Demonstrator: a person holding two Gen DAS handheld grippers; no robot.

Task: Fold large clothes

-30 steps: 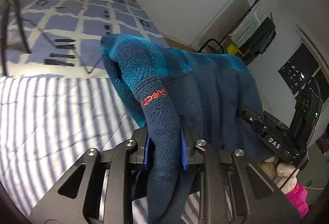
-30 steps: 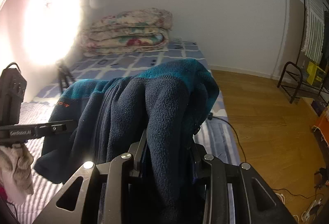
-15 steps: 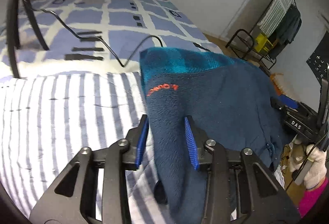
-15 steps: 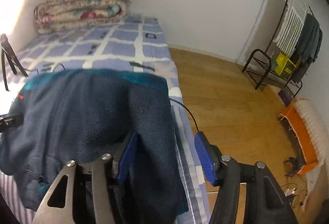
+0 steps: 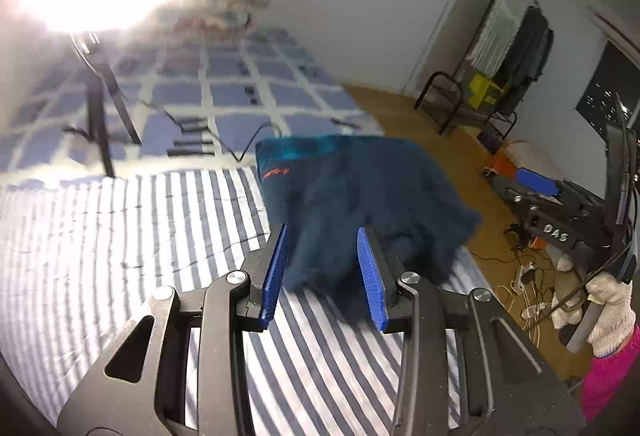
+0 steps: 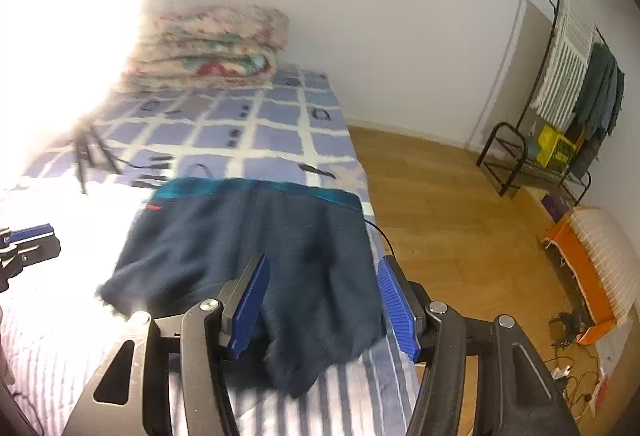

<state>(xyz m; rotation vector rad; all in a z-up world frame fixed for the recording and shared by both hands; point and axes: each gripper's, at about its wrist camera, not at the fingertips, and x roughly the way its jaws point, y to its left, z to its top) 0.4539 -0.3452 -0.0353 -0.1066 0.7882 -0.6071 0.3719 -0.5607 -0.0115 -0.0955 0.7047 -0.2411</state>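
Observation:
A navy fleece garment (image 5: 360, 195) with a teal band and a small orange logo lies folded on the striped bedsheet (image 5: 120, 236), near the bed's right edge. My left gripper (image 5: 322, 230) hovers open above its near left part, and the blue pads touch nothing. In the right wrist view the same fleece (image 6: 248, 236) spreads flat. My right gripper (image 6: 323, 258) stands open over its near right corner, pads clear of the cloth. The right gripper's body (image 5: 552, 232) shows at the right, held by a gloved hand (image 5: 612, 308). The left gripper's tip (image 6: 32, 236) shows at the left edge.
A folded floral quilt (image 6: 208, 47) sits at the bed's head on a blue checked sheet (image 6: 276, 131). Black tripod legs (image 5: 100, 107) and a cable stand on the bed. Wooden floor (image 6: 440, 195), a clothes rack (image 6: 576, 83) and an orange basket (image 6: 580, 268) lie to the right. Window glare whitens the upper left.
Both grippers held the fleece lifted a second ago. They opened and let it drop flat on the bed, then drew back and upward from it.

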